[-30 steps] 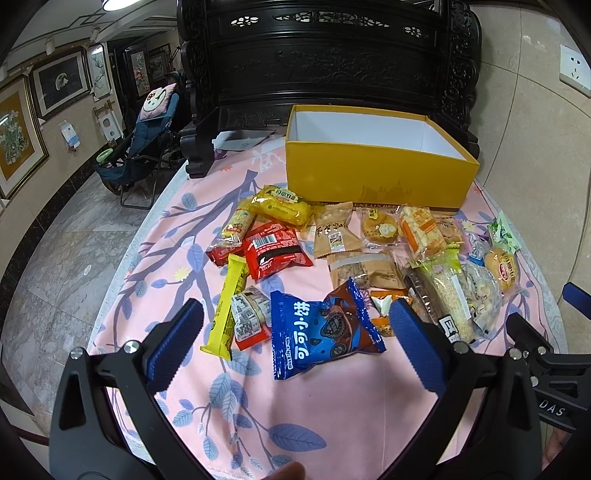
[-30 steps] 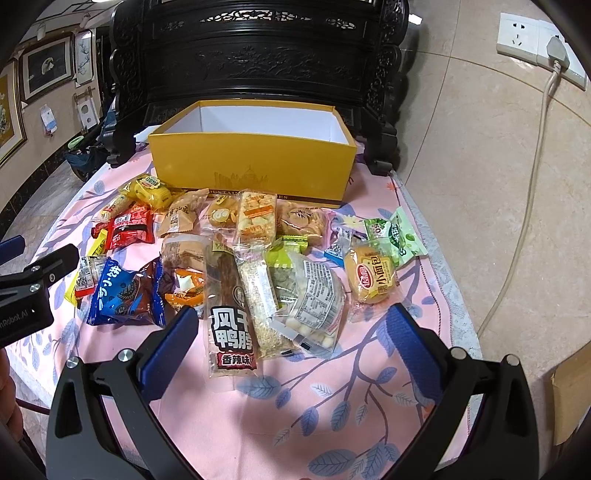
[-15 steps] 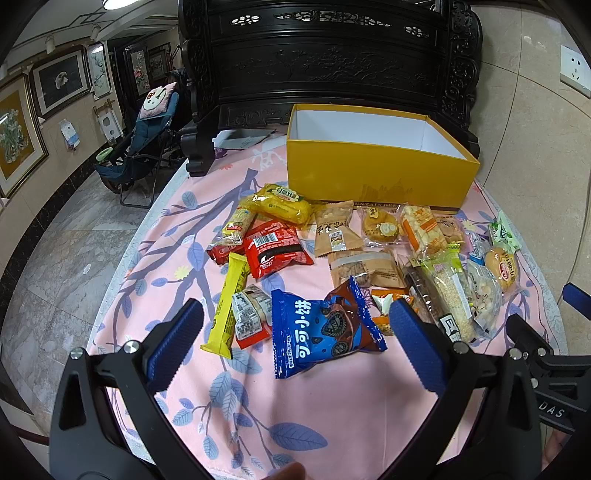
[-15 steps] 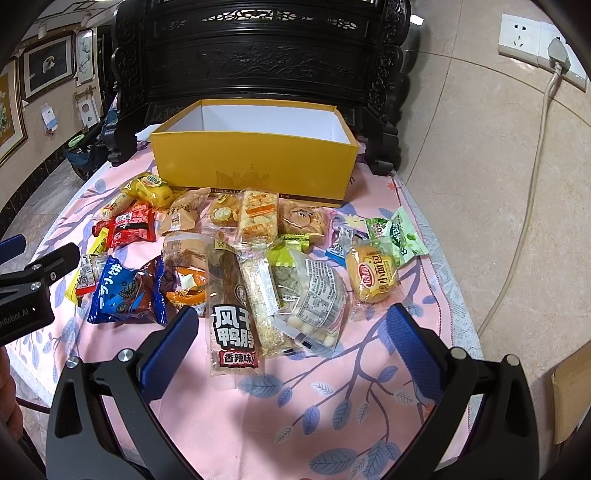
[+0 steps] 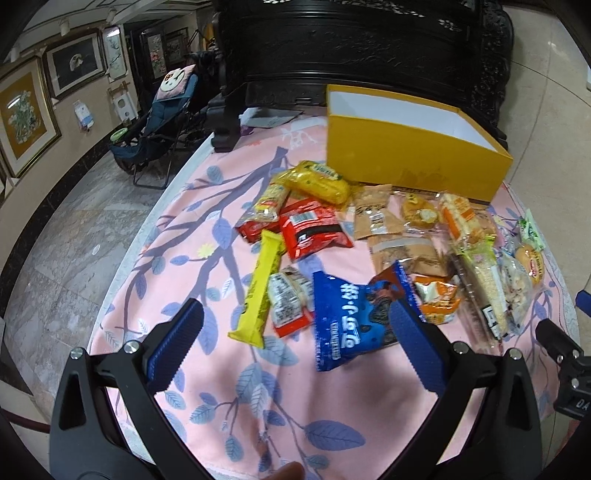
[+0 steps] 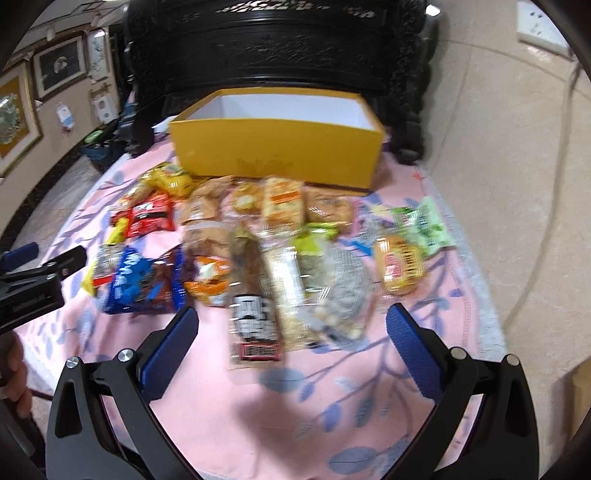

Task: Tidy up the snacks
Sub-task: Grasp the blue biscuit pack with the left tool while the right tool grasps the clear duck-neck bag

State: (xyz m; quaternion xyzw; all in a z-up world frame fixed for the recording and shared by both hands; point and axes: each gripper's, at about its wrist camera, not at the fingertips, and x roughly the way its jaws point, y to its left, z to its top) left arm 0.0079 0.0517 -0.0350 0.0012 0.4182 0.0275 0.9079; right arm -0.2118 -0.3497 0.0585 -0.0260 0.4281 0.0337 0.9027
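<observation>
Several wrapped snacks lie spread over a pink leaf-print tablecloth [image 5: 221, 398] in front of an open yellow box [image 5: 410, 155] with a bare white inside. My left gripper [image 5: 295, 347] is open and holds nothing; a blue cookie packet [image 5: 354, 321] and a long yellow bar [image 5: 260, 291] lie just beyond its fingers. In the blurred right wrist view, my right gripper [image 6: 291, 347] is open too, above a dark duck-snack packet [image 6: 253, 314]. The box [image 6: 277, 144] stands behind the pile.
A dark carved cabinet [image 5: 362, 55] rises behind the box. Left of the table are a marble floor and a folding chair [image 5: 159, 122]. A round bun packet [image 6: 400, 262] and green packets [image 6: 424, 225] lie at the right edge, near a tiled wall with a socket [image 6: 539, 22].
Both grippers have shifted: the left wrist view swung left and tilted, and the right wrist view moved right and turned blurry. Jaws stay wide. No snack has moved.
</observation>
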